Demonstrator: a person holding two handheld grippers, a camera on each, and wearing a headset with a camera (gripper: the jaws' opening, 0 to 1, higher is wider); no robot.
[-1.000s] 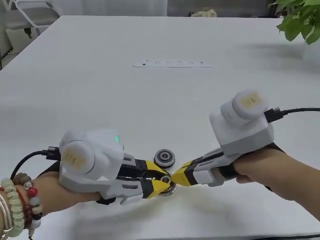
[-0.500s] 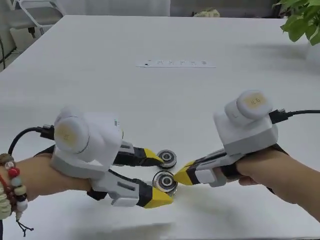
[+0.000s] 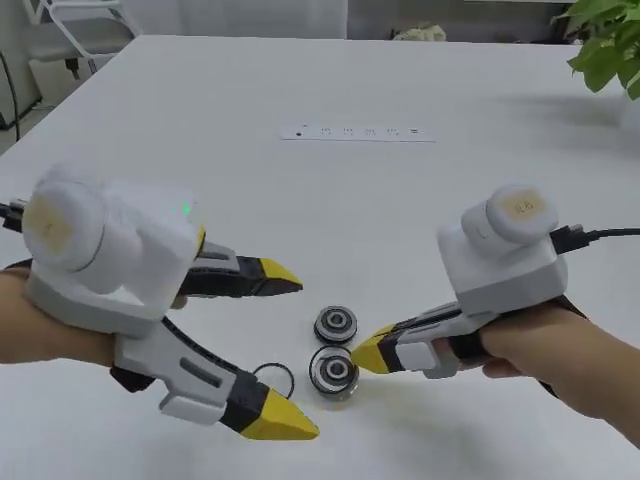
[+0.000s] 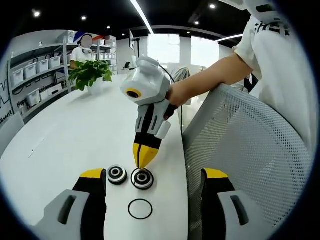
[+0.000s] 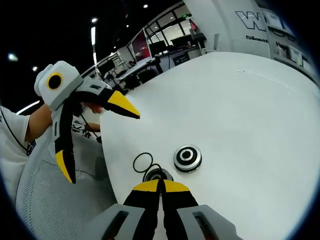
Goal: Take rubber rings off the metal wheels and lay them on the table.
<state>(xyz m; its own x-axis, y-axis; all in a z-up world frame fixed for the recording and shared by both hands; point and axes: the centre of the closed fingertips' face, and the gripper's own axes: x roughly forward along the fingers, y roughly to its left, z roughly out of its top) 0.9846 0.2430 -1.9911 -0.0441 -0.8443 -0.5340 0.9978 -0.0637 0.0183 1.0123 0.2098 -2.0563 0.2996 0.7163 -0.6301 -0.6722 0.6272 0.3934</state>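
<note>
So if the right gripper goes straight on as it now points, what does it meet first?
Most likely the nearer metal wheel, directly before the shut tips of the right gripper; whether they touch it, I cannot tell. The rubber ring lies further along.

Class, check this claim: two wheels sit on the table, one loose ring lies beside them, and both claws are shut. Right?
No: the left claw is open, as the head view shows. The right claw is shut; the wheels and ring lie as stated.
</note>
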